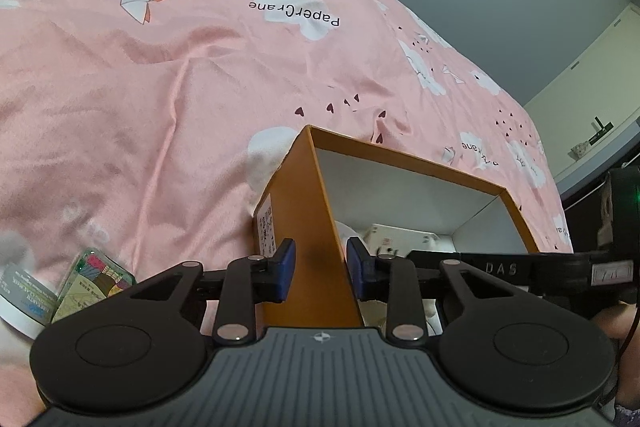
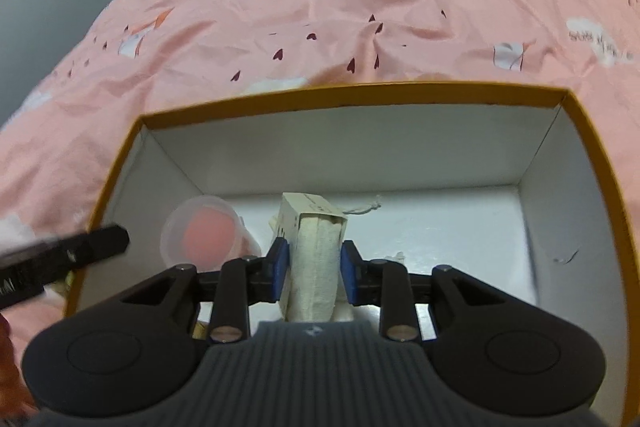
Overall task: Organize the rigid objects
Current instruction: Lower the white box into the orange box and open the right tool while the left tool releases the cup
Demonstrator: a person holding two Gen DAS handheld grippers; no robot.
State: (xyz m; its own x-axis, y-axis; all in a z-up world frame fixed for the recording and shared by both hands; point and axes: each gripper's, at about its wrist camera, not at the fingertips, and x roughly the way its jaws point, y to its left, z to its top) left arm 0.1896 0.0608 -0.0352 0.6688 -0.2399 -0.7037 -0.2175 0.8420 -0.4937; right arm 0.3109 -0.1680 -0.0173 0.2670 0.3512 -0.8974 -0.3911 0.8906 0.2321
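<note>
Two items inside orange box

Dim, flat indoor light w/ pinkish cast, no hard glare. Heavy fisheye bend at frame edges, black vignette in corners. Right wrist view: motion blur lower left on dark bar, pink bedsheet soft. Left wrist view sharper; orange box wall shaded
</note>
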